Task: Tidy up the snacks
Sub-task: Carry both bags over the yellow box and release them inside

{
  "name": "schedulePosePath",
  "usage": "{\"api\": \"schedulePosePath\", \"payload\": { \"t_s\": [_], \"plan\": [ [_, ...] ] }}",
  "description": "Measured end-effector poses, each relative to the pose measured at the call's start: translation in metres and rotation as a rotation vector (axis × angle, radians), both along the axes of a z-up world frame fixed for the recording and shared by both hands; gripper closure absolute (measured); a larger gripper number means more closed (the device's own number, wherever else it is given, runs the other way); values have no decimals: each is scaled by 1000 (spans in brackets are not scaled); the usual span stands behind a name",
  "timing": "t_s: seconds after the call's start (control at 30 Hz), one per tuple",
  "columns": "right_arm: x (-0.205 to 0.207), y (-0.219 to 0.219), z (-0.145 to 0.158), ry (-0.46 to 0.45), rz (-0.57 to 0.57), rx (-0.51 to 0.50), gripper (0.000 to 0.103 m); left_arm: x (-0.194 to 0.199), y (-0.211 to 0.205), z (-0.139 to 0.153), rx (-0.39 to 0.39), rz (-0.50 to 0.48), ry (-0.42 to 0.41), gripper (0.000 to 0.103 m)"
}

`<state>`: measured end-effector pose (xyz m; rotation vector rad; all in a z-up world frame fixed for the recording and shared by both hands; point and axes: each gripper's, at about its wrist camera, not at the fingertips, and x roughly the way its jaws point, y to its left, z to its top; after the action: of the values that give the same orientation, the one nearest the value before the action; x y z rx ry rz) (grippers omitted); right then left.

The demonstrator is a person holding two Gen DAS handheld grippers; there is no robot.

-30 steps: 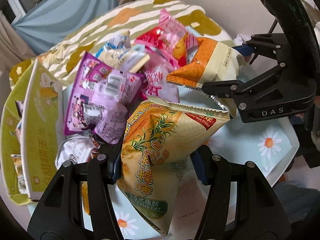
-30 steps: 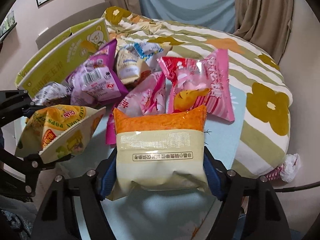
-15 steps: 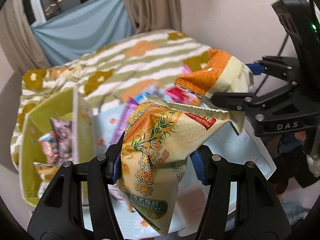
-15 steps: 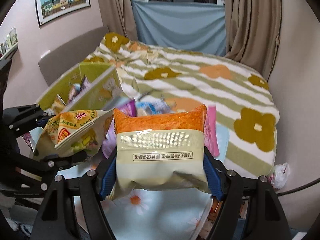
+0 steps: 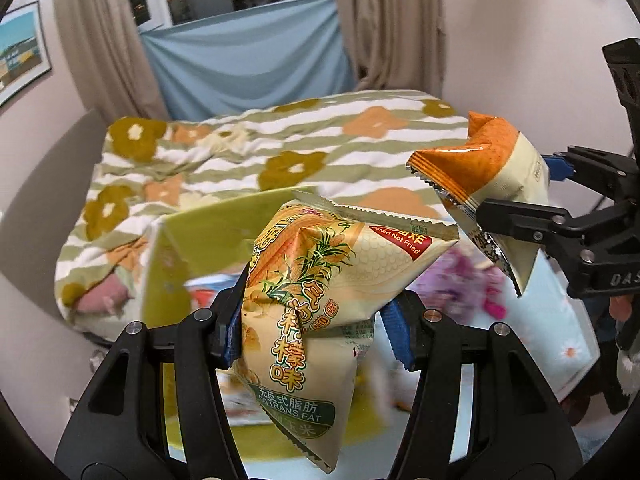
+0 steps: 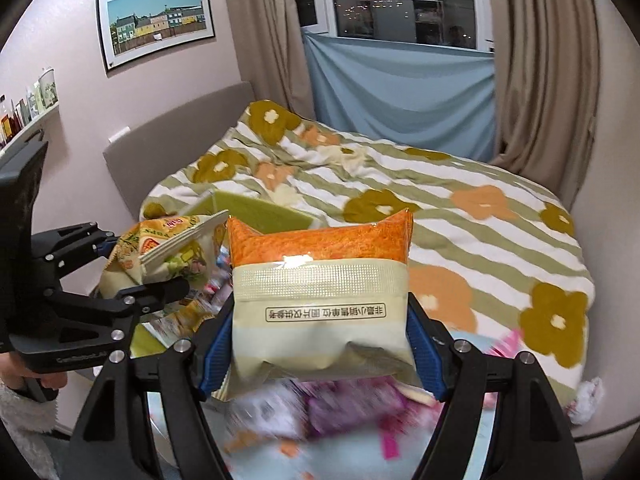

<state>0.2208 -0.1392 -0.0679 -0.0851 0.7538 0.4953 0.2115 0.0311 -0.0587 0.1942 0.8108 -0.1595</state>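
Left gripper (image 5: 316, 332) is clenched on a corn snack bag (image 5: 316, 300); right gripper (image 6: 320, 344) on an orange bag (image 6: 320, 280). Both should be released only once centred above the green box (image 5: 208, 236).

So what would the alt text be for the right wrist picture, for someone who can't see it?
The right gripper holds an orange-and-cream snack bag upright between its blue-padded fingers. To the left, the left gripper holds a yellow corn snack bag near a green box. Behind is a bed with a striped floral duvet.
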Motion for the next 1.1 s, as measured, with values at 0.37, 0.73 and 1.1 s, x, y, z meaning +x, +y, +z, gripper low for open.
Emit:
{"api": "schedulePosePath", "payload": {
  "t_s": [0.37, 0.73, 1.1],
  "plan": [
    [64, 112, -15, 67, -38, 30, 31, 91, 113, -33, -27, -1, 102, 47],
    [96, 142, -57, 185, -183, 14, 31, 145, 142, -83, -76, -27, 194, 1],
    [105, 146, -53, 204, -195, 27, 31, 100, 154, -70, -108, 24, 178, 0]
  ]
}}
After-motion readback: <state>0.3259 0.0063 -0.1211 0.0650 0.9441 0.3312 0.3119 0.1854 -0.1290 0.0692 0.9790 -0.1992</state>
